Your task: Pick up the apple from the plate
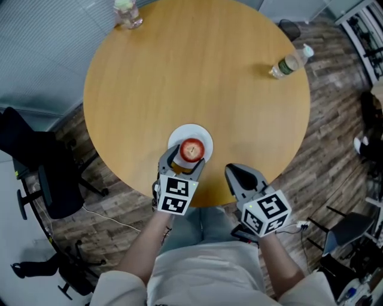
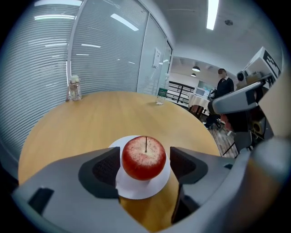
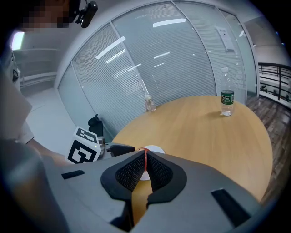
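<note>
The left tool [image 2: 144, 164] stood wide around the apple [image 2: 143, 158] on its plate [image 2: 136, 191] near the counter's [image 1: 179, 72] edge, spacing only its own view revealed, while the right tool [image 3: 145, 168] hung closed and empty.

Bright ceiling light, fisheye edges

Open tabletop [image 1: 197, 72] past plate [image 1: 190, 129], bottle [image 1: 290, 63] at right edge, jar [image 1: 127, 13] far left

Apple [image 1: 192, 150]: round, red, pale speckles on top, thin stem pointing up. Sits upright on plate [image 1: 181, 135], not lifted. Plate: small, round, white, flat on round wooden surface [image 1: 197, 72], close to surface's near edge.
</note>
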Demonstrator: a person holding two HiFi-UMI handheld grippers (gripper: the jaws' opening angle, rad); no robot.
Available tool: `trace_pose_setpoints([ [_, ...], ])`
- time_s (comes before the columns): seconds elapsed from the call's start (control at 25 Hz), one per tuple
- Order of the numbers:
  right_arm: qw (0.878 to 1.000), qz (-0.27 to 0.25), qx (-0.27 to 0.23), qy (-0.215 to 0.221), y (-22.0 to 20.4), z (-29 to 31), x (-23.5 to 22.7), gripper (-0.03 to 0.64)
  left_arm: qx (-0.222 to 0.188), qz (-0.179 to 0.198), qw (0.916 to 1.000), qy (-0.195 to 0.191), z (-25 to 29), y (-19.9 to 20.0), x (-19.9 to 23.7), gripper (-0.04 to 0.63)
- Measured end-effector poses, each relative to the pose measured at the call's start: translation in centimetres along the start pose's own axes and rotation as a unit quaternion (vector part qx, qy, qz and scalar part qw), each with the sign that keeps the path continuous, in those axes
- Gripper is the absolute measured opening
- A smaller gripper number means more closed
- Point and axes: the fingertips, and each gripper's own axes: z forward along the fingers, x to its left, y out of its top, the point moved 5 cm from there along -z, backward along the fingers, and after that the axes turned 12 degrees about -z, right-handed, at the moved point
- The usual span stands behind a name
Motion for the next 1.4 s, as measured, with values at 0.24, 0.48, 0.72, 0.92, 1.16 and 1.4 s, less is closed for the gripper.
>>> trace_pose_setpoints([
  [0.24, 1.000, 0.008, 0.007, -0.005, -0.2, -0.2, -0.4, 0.034, 0.019, 0.005, 0.9998, 0.001, 1.3, -0.5, 0.2, 0.350],
  [0.48, 1.000, 0.012, 0.010, -0.009, -0.5, -0.2, -0.5, 0.034, 0.025, 0.013, 0.9996, 0.001, 2.1, -0.9, 0.4, 0.365],
  [0.72, 1.000, 0.013, 0.011, -0.009, -0.8, -0.4, -0.3, 0.034, 0.032, 0.008, 0.9994, -0.006, 2.8, -1.6, 0.2, 0.391],
  [0.92, 1.000, 0.014, 0.012, -0.012, -0.9, -0.6, -0.4, 0.034, 0.022, 0.010, 0.9997, -0.006, 3.2, -1.7, 0.2, 0.391],
  [1.16, 1.000, 0.011, 0.007, -0.013, -0.7, -1.2, -0.3, 0.034, 0.018, 0.004, 0.9998, 0.003, 1.6, -0.5, 0.3, 0.390],
  [1.4, 1.000, 0.000, -0.005, -0.011, 0.0, -1.9, 0.2, 0.034, -0.005, -0.016, 0.9999, -0.001, -0.6, 0.8, -0.5, 0.390],
])
